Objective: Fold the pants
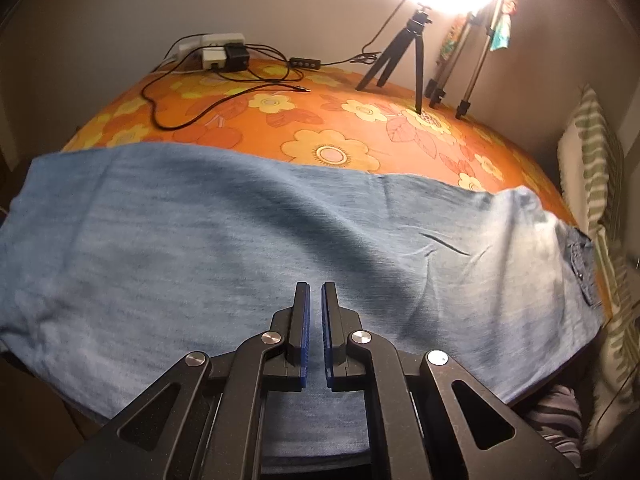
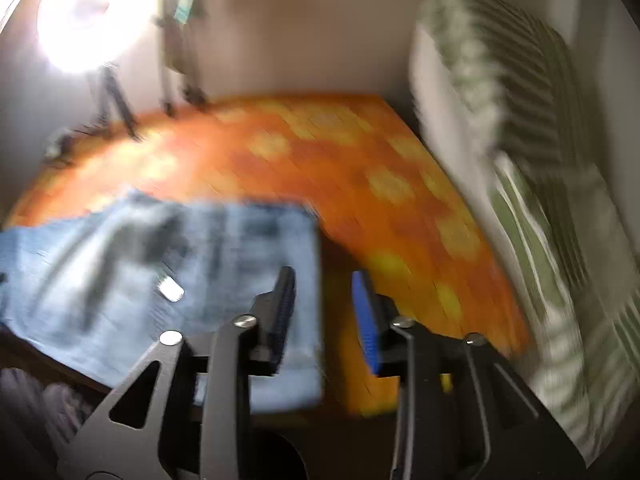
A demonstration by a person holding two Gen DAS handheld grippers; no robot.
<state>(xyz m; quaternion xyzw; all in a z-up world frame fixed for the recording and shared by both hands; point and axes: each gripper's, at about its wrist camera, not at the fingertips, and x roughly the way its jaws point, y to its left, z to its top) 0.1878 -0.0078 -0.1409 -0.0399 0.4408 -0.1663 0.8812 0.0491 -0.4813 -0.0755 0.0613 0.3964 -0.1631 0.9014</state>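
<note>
Light blue denim pants (image 1: 248, 248) lie spread across the near part of an orange flowered table (image 1: 320, 120). My left gripper (image 1: 315, 292) hovers over the middle of the cloth, its blue-padded jaws nearly closed with a narrow gap and nothing between them. In the blurred right wrist view the waistband end of the pants (image 2: 208, 272) lies at the left. My right gripper (image 2: 324, 280) is open above the waistband's right edge, left finger over denim, right finger over the table (image 2: 400, 208).
A bright lamp on a small black tripod (image 1: 408, 48) stands at the back, with taller metal tripod legs (image 1: 468, 80) beside it. A power strip, adapter and cables (image 1: 224, 56) lie back left. Green striped cushions (image 2: 520, 160) line the right side.
</note>
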